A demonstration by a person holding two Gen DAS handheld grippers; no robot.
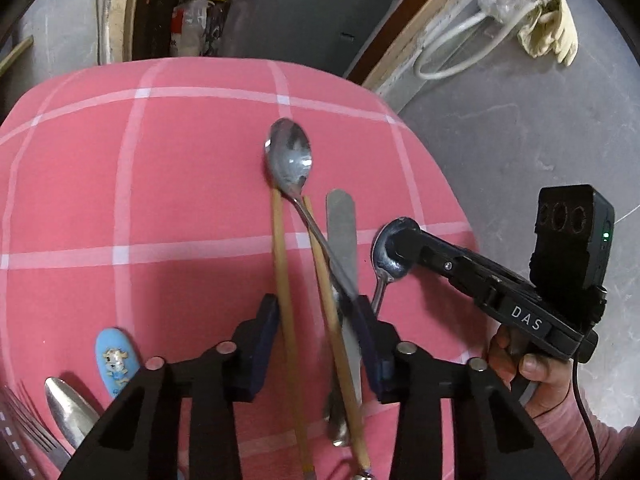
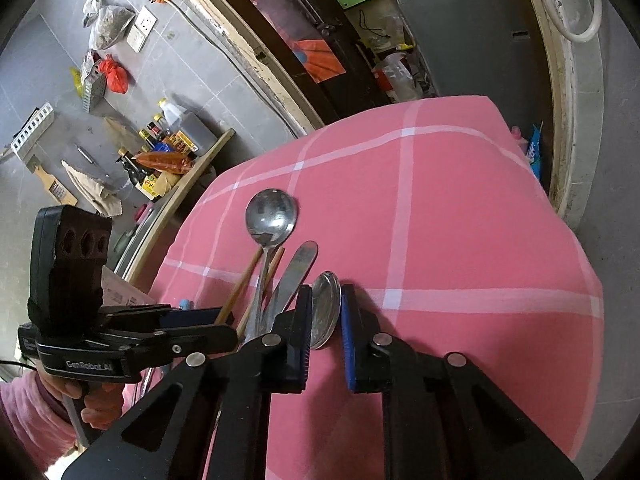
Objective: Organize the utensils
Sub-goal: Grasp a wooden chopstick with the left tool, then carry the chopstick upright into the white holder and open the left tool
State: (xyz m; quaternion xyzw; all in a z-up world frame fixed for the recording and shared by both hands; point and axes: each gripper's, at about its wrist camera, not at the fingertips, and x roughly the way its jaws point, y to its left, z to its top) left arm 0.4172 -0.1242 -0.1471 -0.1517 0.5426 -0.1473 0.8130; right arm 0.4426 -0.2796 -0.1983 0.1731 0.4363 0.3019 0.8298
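Note:
On the pink checked cloth [image 1: 160,200] lie two wooden chopsticks [image 1: 285,288], a large steel spoon [image 1: 289,156], a butter knife [image 1: 342,232] and a smaller spoon [image 1: 390,256], side by side. My left gripper [image 1: 316,328] is open, its fingers on either side of the chopsticks and the large spoon's handle. My right gripper [image 2: 326,320] is open around the bowl of the smaller spoon [image 2: 325,308]. The right wrist view also shows the large spoon [image 2: 271,216], the knife [image 2: 296,272] and the chopsticks [image 2: 240,288].
At the left wrist view's lower left lie a blue cartoon-print spoon handle [image 1: 116,360], another steel spoon [image 1: 68,408] and a fork [image 1: 28,420]. The table drops off to the right onto grey floor [image 1: 520,140]. A shelf with bottles [image 2: 168,148] stands to the left.

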